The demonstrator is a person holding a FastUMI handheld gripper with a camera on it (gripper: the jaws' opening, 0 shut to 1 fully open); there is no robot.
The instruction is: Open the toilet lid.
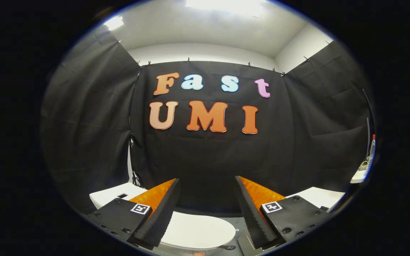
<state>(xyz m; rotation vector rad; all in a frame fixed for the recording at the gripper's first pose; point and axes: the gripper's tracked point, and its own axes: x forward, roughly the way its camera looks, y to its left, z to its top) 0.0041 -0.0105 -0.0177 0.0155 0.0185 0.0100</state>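
Toilet lid, lying flat and closed below and between the spread fingers of the open, empty claw, looks smooth, rigid, light and probably slippery, so lifting under its front rim seems the best hold.

Toilet lid below, between tool fingers — gaping.

The toilet lid is partly hidden behind the spread fingers of the hand-held gripper; its near edge is cut off.
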